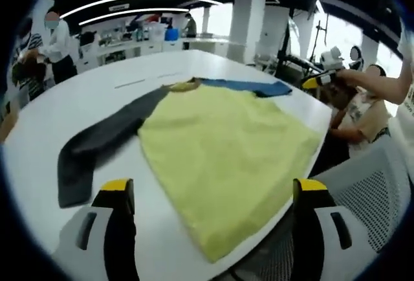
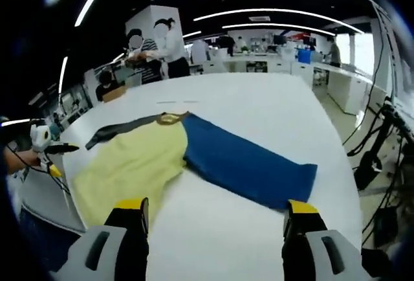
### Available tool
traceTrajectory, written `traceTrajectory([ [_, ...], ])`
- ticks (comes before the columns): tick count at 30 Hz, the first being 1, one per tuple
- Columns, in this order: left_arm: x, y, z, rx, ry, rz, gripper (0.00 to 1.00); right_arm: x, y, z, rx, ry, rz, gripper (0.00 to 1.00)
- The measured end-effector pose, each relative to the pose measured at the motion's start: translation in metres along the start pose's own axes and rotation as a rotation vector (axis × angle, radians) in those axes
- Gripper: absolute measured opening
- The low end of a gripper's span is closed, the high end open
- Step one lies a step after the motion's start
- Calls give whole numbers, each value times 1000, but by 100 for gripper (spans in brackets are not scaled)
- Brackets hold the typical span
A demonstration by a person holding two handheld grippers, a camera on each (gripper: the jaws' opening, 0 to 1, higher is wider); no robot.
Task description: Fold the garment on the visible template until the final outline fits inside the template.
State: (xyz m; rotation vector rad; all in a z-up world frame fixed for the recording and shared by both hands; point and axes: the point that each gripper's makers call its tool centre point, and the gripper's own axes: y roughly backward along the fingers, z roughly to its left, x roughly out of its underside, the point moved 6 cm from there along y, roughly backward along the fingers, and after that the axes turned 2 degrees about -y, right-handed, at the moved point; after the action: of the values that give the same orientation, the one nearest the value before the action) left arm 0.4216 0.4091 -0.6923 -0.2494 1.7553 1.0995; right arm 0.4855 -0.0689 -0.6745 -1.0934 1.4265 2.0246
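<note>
A long-sleeved garment lies spread flat on the white table [image 1: 39,132]. Its yellow body [image 1: 226,145] reaches the table's near edge; a grey sleeve [image 1: 97,142] runs out to the left and a blue sleeve [image 1: 259,87] to the far right. My left gripper [image 1: 213,190] stands open over the yellow hem, with nothing between its jaws. In the right gripper view the blue sleeve [image 2: 249,164] lies straight ahead, the yellow body [image 2: 129,164] to its left. My right gripper [image 2: 217,211] hangs open just short of the blue cuff. Across the garment the other gripper shows small [image 1: 320,81] [image 2: 46,142].
Faint thin marks [image 1: 129,83] lie on the table beyond the garment. A mesh chair [image 1: 378,190] stands at the table's near right edge. A seated person [image 1: 362,112] is close by. Several people [image 2: 155,48] stand at the table's far end, with benches and pillars behind.
</note>
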Motion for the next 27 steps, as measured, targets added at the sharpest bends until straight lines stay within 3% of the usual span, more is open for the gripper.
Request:
traceTrajectory([
  [6, -10, 0, -2, 10, -6, -37, 99, -7, -10, -28, 27, -49, -23, 81],
  [15, -18, -4, -3, 32, -7, -65, 99, -5, -25, -62, 84, -88, 15, 68],
  [24, -25, -5, -3, 50, -20, -77, 99, -9, -35, -98, 172, -116, 24, 45],
  [27, -32, -3, -6, 59, -55, -114, 96, -8, -39, -107, 189, -143, 26, 39],
])
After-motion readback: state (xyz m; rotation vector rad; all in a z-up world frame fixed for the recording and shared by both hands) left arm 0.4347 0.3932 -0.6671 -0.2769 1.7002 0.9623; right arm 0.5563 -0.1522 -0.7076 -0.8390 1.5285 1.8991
